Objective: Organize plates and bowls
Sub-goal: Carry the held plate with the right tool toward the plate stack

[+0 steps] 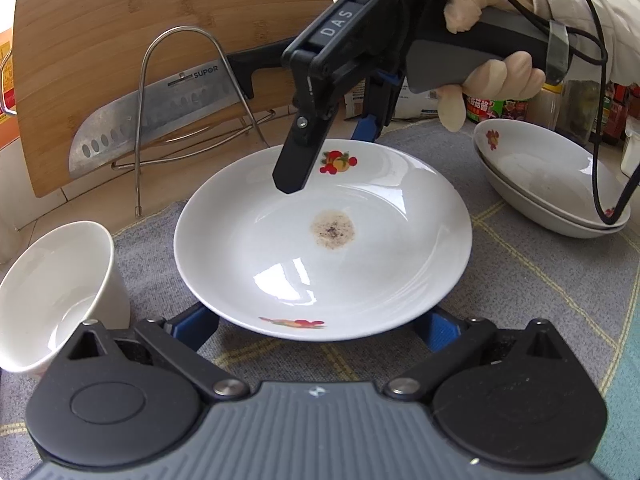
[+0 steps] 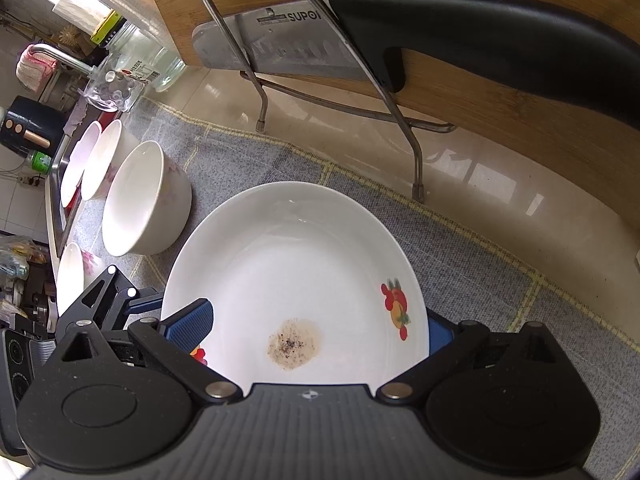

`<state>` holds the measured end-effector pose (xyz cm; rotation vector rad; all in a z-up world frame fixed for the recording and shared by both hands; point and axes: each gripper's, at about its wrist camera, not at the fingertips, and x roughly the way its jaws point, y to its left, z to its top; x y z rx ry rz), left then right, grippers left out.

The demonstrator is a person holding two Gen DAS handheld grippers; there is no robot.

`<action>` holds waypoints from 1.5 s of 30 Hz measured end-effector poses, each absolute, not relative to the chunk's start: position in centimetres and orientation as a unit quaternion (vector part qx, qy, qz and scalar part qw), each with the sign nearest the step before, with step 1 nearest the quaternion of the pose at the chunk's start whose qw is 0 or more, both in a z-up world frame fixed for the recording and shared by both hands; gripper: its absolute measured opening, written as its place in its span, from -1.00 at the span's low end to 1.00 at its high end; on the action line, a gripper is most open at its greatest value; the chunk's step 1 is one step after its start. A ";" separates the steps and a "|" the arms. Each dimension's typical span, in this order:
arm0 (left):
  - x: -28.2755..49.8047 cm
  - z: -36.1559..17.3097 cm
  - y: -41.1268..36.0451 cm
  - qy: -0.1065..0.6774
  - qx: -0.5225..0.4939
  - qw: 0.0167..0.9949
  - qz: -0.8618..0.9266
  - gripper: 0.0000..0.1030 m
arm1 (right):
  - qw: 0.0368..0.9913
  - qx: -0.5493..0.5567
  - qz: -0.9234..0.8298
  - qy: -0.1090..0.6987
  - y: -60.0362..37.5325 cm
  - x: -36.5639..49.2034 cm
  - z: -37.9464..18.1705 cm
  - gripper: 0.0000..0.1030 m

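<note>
Though stained, plate (image 1: 324, 240) flat, hollow upward.

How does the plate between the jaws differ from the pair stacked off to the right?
The center plate lies single and flat on the mat, with a brown speckled stain in its middle; the stacked plates are two nested and sit tilted, with only a faint dull patch. Both are white with red fruit prints.

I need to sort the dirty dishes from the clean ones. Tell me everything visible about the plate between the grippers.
The plate is round, white, glossy, ceramic-looking, with fruit decals on its rim and a brown speckled stain at its centre. It sits level over the grey cloth; blue fingers of both grippers flank its edges.
</note>
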<state>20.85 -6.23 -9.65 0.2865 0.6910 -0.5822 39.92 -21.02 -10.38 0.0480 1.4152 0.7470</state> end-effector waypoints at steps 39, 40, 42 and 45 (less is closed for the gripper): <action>19.6 -9.6 -5.8 0.336 0.145 0.882 -0.298 0.98 | 0.706 0.033 0.346 0.617 -21.4 38.1 -9.9 1.00; 19.5 -9.5 -5.8 0.336 0.146 0.881 -0.299 0.98 | 0.707 0.030 0.346 0.616 -21.3 37.8 -9.9 1.00; 19.3 -9.3 -5.8 0.335 0.147 0.881 -0.300 0.98 | 0.708 0.028 0.345 0.616 -21.3 37.5 -9.7 1.00; 19.0 -9.0 -5.8 0.333 0.146 0.881 -0.303 0.98 | 0.710 0.028 0.344 0.613 -21.5 36.9 -9.4 1.00</action>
